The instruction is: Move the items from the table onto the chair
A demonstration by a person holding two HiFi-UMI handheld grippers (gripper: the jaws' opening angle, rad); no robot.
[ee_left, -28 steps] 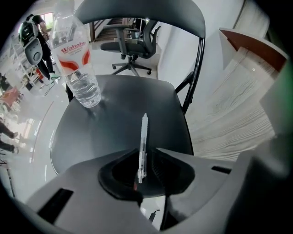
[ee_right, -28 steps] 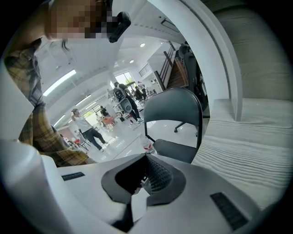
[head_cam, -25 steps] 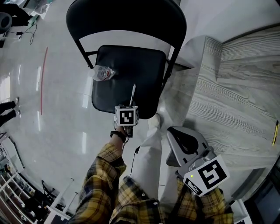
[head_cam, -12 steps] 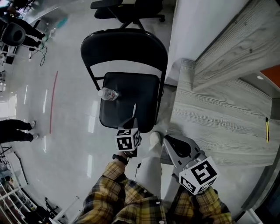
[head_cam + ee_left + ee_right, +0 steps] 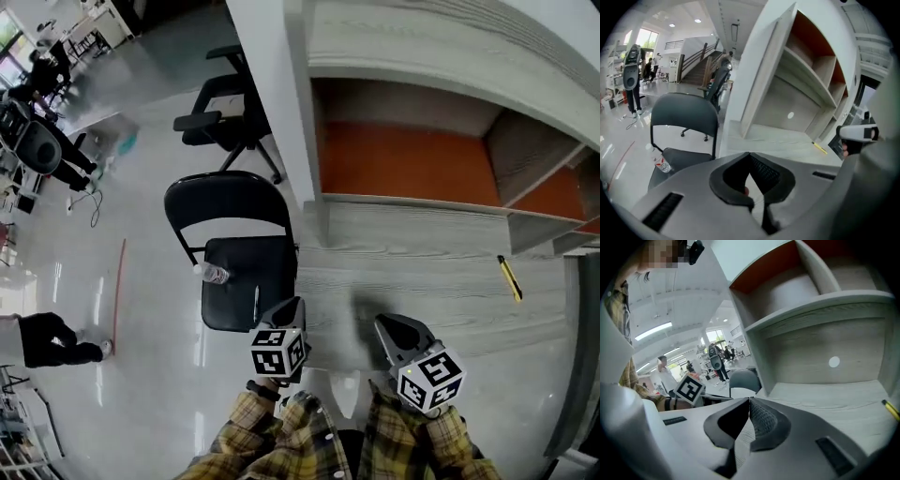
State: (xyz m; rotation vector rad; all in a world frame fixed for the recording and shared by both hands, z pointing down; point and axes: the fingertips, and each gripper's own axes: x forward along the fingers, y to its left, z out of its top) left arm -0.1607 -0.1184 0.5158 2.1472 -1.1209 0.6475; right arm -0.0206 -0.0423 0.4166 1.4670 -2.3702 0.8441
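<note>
While left gripper (image 5: 292, 307) and right gripper (image 5: 392, 328) fingers sit closed, empty, the chair's (image 5: 225, 202) thin item (image 5: 256, 302) is indistinct

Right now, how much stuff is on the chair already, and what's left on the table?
Done: a water bottle and a thin white stick lie on the chair seat.
In hand: nothing. The left gripper has just closed its jaws on nothing, and the right gripper is shut and empty.
Left: one yellow pen-like thing lies on the table, to the right of both grippers.
</note>
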